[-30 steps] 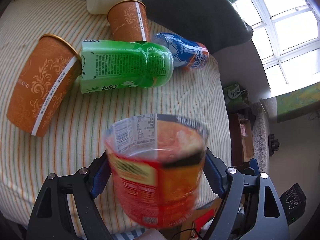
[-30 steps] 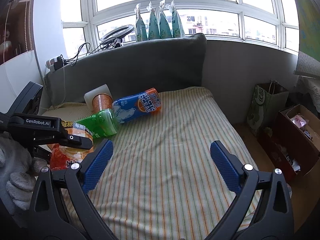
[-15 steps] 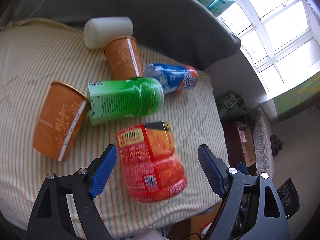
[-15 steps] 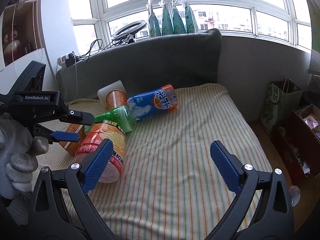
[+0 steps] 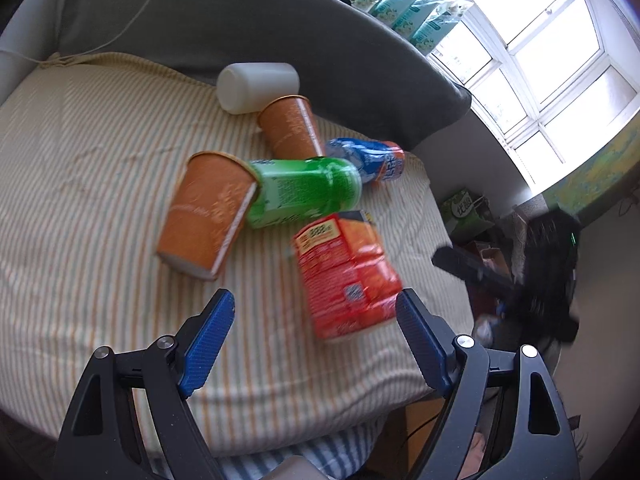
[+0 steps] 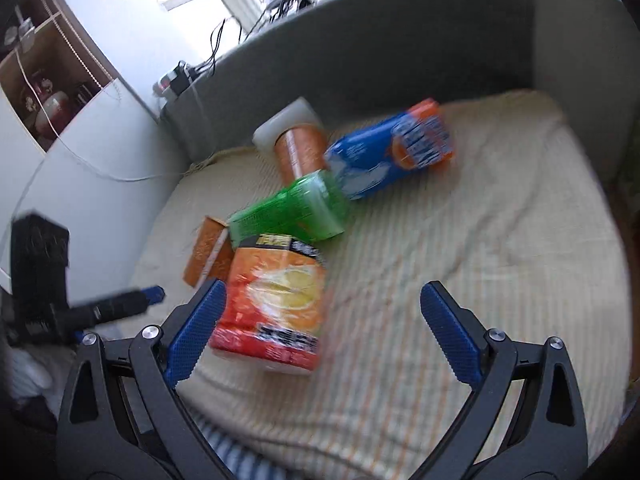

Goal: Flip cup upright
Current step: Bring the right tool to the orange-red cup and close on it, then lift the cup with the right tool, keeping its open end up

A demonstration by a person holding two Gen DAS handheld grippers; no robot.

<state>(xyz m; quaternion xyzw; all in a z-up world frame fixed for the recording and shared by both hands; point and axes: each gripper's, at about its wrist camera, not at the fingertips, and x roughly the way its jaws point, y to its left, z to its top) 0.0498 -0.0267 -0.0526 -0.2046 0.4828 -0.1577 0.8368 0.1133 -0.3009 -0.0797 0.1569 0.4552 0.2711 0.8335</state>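
The red cup (image 5: 347, 276) stands on the striped cover (image 5: 80, 200) at the front of a cluster of cups; its label carries yellow and white Chinese print, a small code square and, in the right wrist view (image 6: 276, 300), a pale round picture above a dark band of characters, all too blurred to read. The blue cup (image 6: 390, 154) lying on its side at 1 o'clock of it bears large white letters, also smeared by motion. The green cup (image 5: 304, 192) lies on its side at 11 o'clock of the red cup, with fine white print that cannot be read, its end against an orange cup (image 5: 204, 216) with pale scrollwork. A second orange cup (image 5: 292, 126) and a white cup (image 5: 258, 86) sit behind, at 12 o'clock. The left gripper (image 5: 314, 338) has its jaws wide apart and holds nothing; the red cup shows just ahead of its right pad. The right gripper (image 6: 322, 330) is likewise spread wide and empty, its left pad next to the red cup's side; contact cannot be judged. The red cup's base is hard to make out.
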